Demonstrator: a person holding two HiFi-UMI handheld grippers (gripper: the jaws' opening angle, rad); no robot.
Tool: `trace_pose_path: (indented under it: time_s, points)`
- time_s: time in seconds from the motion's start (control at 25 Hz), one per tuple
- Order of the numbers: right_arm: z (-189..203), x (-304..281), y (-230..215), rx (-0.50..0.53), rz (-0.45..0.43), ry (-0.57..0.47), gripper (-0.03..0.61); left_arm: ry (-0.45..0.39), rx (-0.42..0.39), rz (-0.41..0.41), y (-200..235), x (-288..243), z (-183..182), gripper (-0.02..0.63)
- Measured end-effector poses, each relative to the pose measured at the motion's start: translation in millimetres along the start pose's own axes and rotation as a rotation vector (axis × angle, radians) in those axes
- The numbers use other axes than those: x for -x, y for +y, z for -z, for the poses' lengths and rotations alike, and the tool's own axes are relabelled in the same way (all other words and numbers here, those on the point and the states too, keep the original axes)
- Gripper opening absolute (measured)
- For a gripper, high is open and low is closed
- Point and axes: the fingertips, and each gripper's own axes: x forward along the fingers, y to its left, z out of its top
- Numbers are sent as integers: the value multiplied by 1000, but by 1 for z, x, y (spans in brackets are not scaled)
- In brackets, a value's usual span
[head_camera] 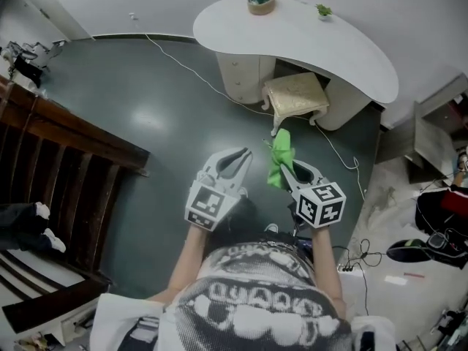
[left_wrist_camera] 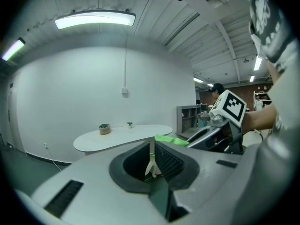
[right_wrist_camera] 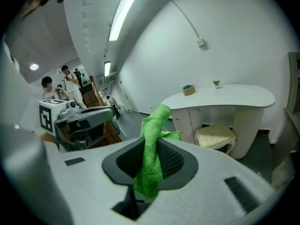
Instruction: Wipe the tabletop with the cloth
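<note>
I stand a few steps back from the white curved table [head_camera: 314, 39], which is also in the left gripper view [left_wrist_camera: 122, 136] and in the right gripper view [right_wrist_camera: 229, 95]. My right gripper [head_camera: 287, 168] is shut on a green cloth [head_camera: 279, 156], held up in the air in front of me. The cloth [right_wrist_camera: 153, 125] is pinched between the ribbed pads, sticking up above the right gripper [right_wrist_camera: 152, 149] and hanging below it. My left gripper [head_camera: 238, 159] is beside it, a little apart. The left gripper [left_wrist_camera: 152, 146] has its jaws together on nothing.
A bowl [head_camera: 261, 0] and a small plant [head_camera: 323, 10] stand on the table's far side. A cream-cushioned stool [head_camera: 296, 93] sits under it. A cable [head_camera: 190, 68] runs across the dark floor. Dark wooden furniture [head_camera: 66, 159] is at left, clutter [head_camera: 431, 232] at right.
</note>
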Motion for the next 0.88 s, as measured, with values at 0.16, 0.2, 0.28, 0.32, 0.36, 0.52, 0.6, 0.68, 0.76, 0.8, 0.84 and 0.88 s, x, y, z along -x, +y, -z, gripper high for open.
trace_pose_path:
  time_s: [0.16, 0.2, 0.28, 0.32, 0.36, 0.52, 0.6, 0.68, 0.76, 0.8, 0.84, 0.88]
  points:
    - [-21, -35, 4, 7, -2, 1, 75, 1, 1, 10, 37, -4, 3, 32]
    - [-25, -44, 6, 7, -3, 0, 75, 3, -4, 12, 46, -4, 4, 32]
    - [-31, -63, 11, 8, -5, -1, 75, 6, -12, 13, 64, -3, 7, 32]
    - [-33, -72, 15, 6, -7, -1, 74, 6, -15, 14, 72, -1, 8, 32]
    - [-34, -81, 19, 4, -9, 0, 75, 7, -17, 15, 81, 1, 10, 32]
    - [-34, -109, 36, -6, -16, 20, 74, 15, -18, 11, 115, 7, 15, 32]
    - [-33, -116, 40, -5, -18, 38, 74, 13, -11, 5, 126, 6, 16, 32]
    - [-32, -120, 38, -5, -15, 53, 75, 8, 2, 2, 131, 2, 17, 32]
    - [-31, -123, 32, -12, -7, 61, 75, 7, 14, 6, 134, -6, 20, 32]
    - [-31, -125, 29, -17, -3, 65, 75, 10, 19, 11, 135, -10, 22, 32]
    - [-30, -126, 26, -22, 1, 69, 74, 14, 23, 17, 136, -14, 24, 32]
    - [-29, -127, 24, -28, 4, 73, 75, 20, 26, 23, 136, -17, 26, 32]
